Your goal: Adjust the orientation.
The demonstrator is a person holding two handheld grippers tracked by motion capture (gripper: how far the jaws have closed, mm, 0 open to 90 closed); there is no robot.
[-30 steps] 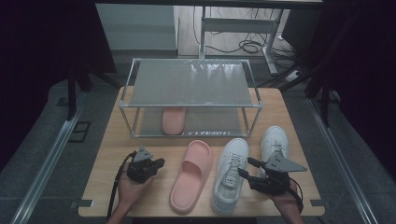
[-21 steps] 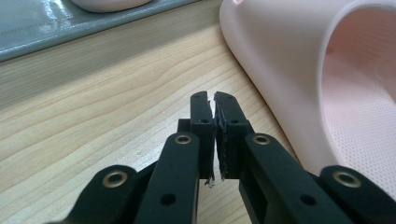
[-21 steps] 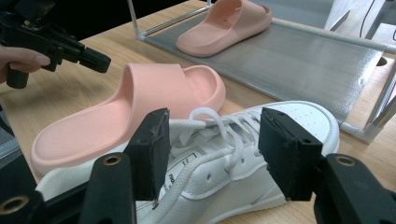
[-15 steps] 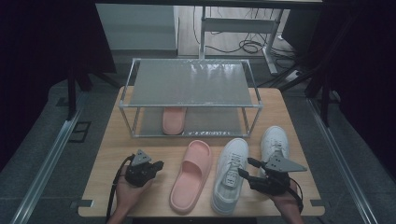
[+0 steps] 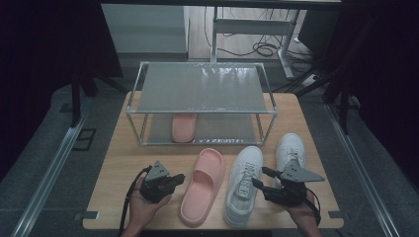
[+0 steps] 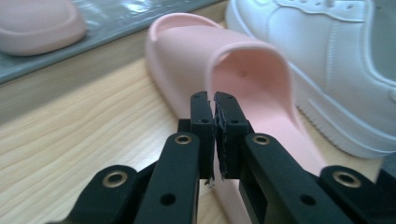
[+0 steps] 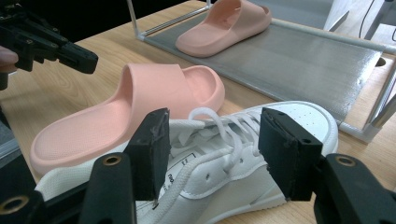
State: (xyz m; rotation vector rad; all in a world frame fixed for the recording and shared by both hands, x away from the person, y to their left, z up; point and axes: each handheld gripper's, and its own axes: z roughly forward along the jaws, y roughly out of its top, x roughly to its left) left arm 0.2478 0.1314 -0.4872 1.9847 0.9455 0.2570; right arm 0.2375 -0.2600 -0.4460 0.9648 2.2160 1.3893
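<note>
While your left claw [image 5: 179,177] sits pinched together beside the pink slide [image 5: 201,185] at lower centre, your right claw [image 5: 261,177] gapes around the white sneaker [image 5: 243,182]; its tongue label is unreadable.

A two-level rack [image 5: 202,89] stands at the far middle of the table [image 5: 118,163], and one slipper [image 5: 184,127] lies on its lower shelf, toward the left. In front of the rack three shoes lie side by side on the tabletop, toes pointing away: a second slipper [image 5: 201,185] at the left, a sneaker [image 5: 244,183] just right of it (their sides nearly touching), and another sneaker [image 5: 290,153] farthest right, set a little farther back. The left gripper [image 5: 175,179] sits at the near left, just beside the loose slipper's left edge. The right gripper [image 5: 263,177] lies at the near right, between the two sneakers.
</note>
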